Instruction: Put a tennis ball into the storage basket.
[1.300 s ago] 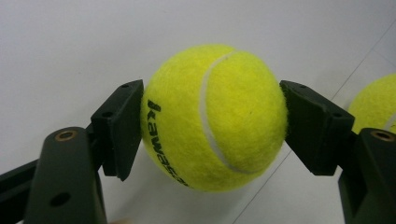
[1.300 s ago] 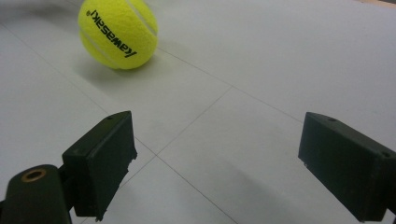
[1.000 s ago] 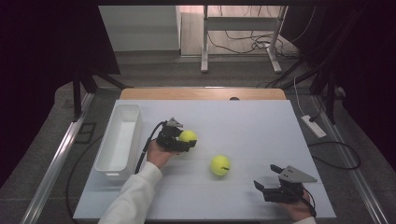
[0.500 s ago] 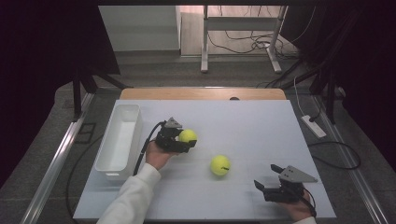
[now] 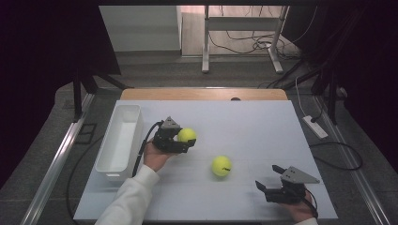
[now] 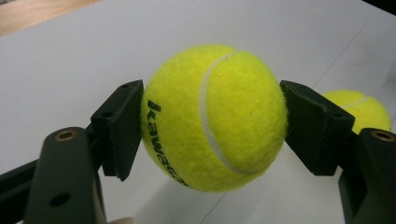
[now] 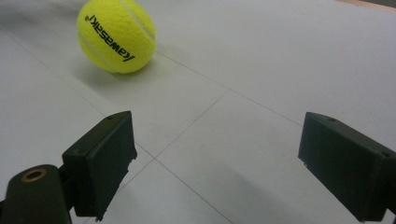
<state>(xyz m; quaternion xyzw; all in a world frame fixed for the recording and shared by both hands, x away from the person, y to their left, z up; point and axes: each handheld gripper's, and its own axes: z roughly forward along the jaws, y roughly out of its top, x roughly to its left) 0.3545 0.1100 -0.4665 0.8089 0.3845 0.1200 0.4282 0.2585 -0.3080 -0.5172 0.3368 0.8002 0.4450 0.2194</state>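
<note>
Left gripper (image 5: 184,142): jaws clamped on a yellow tennis ball (image 5: 187,135), one pad pressed to each side of it. In the left gripper view the held ball (image 6: 215,116) sits squarely between the two black pads, black "kawasaki" lettering running down its near-left face, white seam curving over the front. White table (image 5: 244,117) shows beneath it; whether the ball is lifted clear of the surface cannot be told.

Second tennis ball (image 5: 221,166): loose on the table, ahead of and to the right of the left gripper, apart from it. In the left gripper view it peeks out behind the right-hand pad (image 6: 362,109). It lies between the two grippers, somewhat nearer the left.

Right gripper (image 5: 271,180): jaws spread wide, holding nothing. It sits low at the near right part of the table, well apart from the loose ball. In the right gripper view, bare table with thin grid lines shows between the pads, and the loose ball (image 7: 116,35) rests ahead and to the left of the left-hand pad, lettering facing the camera.

White tray (image 5: 119,140): long, rectangular, just beyond the left gripper's outer side, near the table's left edge, not touching the gripper. A white sleeve (image 5: 129,197) runs back from the left hand.
</note>
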